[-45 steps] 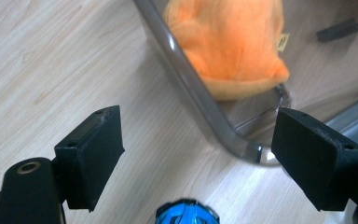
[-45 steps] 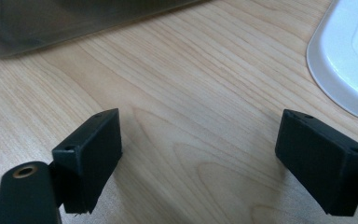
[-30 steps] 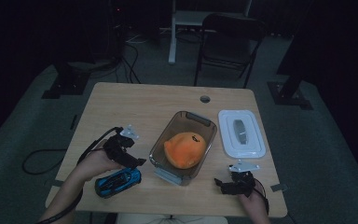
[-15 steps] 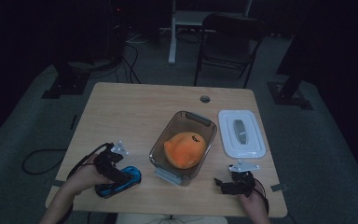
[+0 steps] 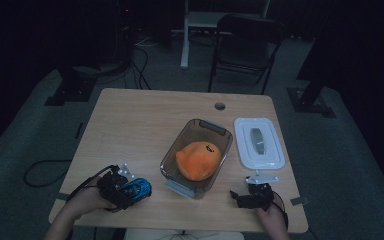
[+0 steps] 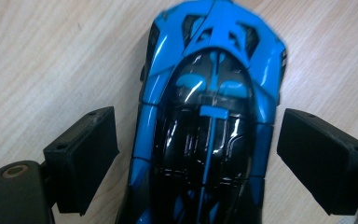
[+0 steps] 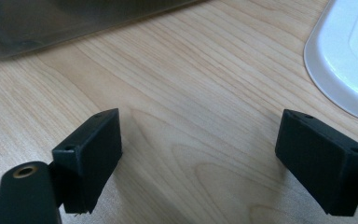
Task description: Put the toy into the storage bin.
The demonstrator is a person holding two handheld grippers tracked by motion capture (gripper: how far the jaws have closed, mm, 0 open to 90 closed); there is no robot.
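A blue and black toy car [image 5: 136,189] [image 6: 209,116] lies on the wooden table [image 5: 140,125] near its front left corner. My left gripper [image 5: 120,186] [image 6: 196,158] is open and straddles the car, one jaw on each side with a small gap to the bodywork. A clear plastic bin [image 5: 172,162] holds an orange soft toy [image 5: 198,160] at mid-table. To its right lies a white lid [image 5: 259,142] [image 7: 349,60]. My right gripper [image 5: 242,196] [image 7: 198,158] rests open near the front right edge, with bare wood between its jaws.
The bin's wall [image 7: 74,23] crosses the top of the right gripper view. A cable hole [image 5: 220,106] sits at the table's far edge. A folding chair [image 5: 247,40] stands behind the table. Cables trail on the floor at left.
My left gripper has drawn back toward the front edge and come down over the toy car, so its jaws now flank it. The right gripper has stayed put.
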